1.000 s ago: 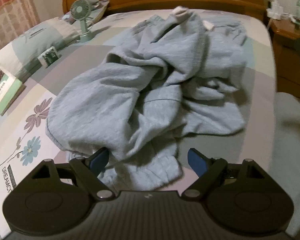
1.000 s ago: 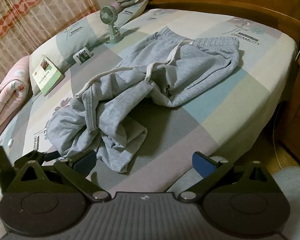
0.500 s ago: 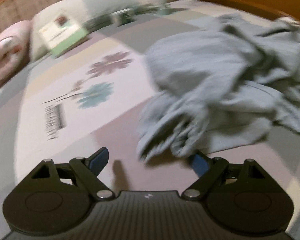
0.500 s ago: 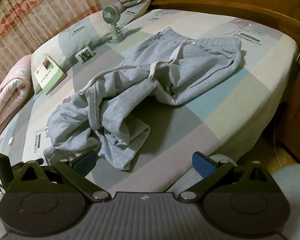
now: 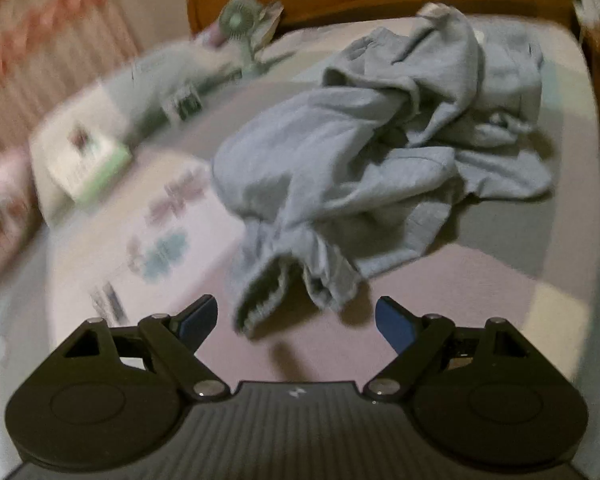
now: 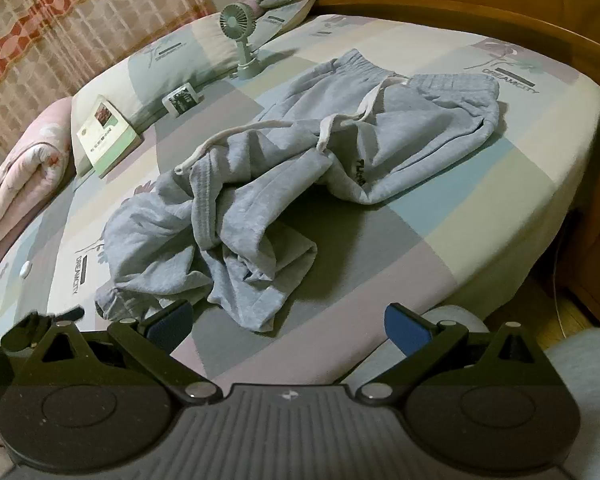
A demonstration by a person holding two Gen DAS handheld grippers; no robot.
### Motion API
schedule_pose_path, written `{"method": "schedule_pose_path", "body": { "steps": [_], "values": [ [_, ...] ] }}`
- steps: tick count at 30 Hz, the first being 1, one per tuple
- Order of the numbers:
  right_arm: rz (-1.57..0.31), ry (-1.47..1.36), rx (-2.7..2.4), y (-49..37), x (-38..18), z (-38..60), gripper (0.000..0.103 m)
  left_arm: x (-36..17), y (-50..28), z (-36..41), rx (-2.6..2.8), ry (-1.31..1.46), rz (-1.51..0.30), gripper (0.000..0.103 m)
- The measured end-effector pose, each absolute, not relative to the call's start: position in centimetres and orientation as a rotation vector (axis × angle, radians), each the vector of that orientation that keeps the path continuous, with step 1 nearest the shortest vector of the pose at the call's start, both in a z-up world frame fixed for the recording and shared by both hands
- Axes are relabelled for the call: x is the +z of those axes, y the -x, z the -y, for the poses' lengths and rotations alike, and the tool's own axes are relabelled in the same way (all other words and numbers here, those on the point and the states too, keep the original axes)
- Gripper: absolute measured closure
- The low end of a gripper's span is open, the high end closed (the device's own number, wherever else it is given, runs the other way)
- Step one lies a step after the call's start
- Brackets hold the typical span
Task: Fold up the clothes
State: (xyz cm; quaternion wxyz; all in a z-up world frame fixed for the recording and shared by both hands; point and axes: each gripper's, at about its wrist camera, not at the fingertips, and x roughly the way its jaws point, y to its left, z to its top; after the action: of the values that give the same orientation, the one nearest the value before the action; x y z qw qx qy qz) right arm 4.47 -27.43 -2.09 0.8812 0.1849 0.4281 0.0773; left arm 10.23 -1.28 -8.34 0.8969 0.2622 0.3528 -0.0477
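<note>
- Left gripper (image 5: pixel 296 322), lower centre of its view: blue pads spread wide, nothing between them; the ribbed cuff (image 5: pixel 260 304) lies just ahead.
- Crumpled pale grey fleece jogging trousers (image 6: pixel 284 184) lie mid-frame on the patchwork-print bed sheet (image 6: pixel 452 216).
- Risk: a pinch on the bunched cuff may catch two layers and drag the whole heap; the white drawstring (image 6: pixel 256 128) could snag.
- Long axis runs lower left to upper right; elastic waistband (image 6: pixel 440 80) at upper right, legs tangled at lower left.
- Right gripper (image 6: pixel 288 328): fingers apart, empty, short of the cloth.
</note>
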Motion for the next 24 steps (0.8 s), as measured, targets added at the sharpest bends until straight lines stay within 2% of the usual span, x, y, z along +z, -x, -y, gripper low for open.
{"method": "schedule_pose_path", "body": {
  "steps": [2, 9, 18, 24],
  "values": [
    [-0.894, -0.384, 0.163, -4.5, -2.1, 27.4, 0.0, -8.7, -10.6, 2.5, -0.094, -0.64, -0.699, 0.017],
    [-0.915, -0.377, 0.169, -4.7, -2.5, 27.1, 0.0, -8.7, -13.6, 3.8, -0.167, -0.571, -0.706, 0.017],
    [-0.912, -0.357, 0.169, -4.9, -2.7, 27.0, 0.0, -9.0, -16.2, -4.4, 0.01, -0.279, -0.834, 0.015],
    [-0.926, -0.351, 0.176, -5.0, -3.1, 26.8, 0.0, -9.4, -15.4, -8.8, 0.114, -0.216, -0.868, 0.015]
  ]
}}
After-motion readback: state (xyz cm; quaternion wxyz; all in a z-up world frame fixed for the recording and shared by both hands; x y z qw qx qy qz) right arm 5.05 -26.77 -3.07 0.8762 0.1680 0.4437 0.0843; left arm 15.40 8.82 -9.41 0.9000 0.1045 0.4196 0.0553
